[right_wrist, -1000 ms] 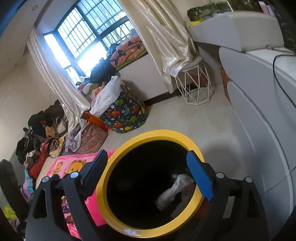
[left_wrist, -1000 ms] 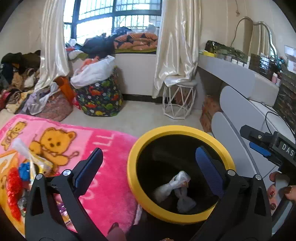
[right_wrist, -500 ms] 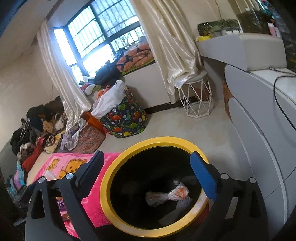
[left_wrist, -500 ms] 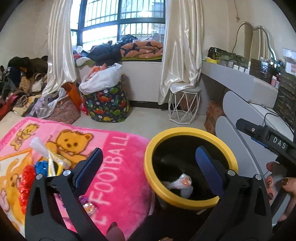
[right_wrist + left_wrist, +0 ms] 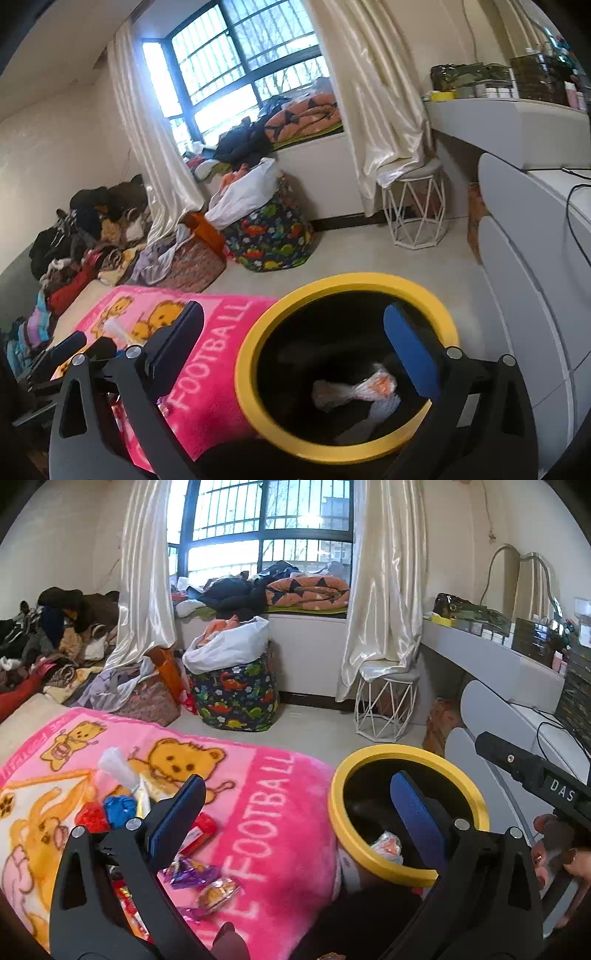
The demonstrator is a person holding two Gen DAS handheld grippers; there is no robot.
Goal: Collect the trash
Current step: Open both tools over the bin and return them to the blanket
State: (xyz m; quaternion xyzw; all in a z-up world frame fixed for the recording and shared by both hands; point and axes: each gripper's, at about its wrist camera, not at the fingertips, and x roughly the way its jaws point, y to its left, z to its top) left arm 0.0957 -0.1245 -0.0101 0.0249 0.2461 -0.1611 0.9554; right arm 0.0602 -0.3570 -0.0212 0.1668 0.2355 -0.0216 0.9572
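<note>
The bin [image 5: 347,284] hides its own floor — the wrappers [image 5: 207,882] run under black gripper arms.

Bright daylight through the window [image 5: 266,535], blown out to glare at the panes. Black inside the bin [image 5: 343,365]. Strong fisheye bending with dark corners. Bag [image 5: 354,391] slightly blurred.

A lived-in bedroom at home: a bed under a pink teddy-bear blanket [image 5: 258,812], satin curtains [image 5: 384,590] framing a barred window [image 5: 266,528], clothes heaped along the wall [image 5: 55,635], a wire-frame stool [image 5: 386,705], and what seems to be a vanity counter [image 5: 491,657] with a mirror [image 5: 524,583]
</note>
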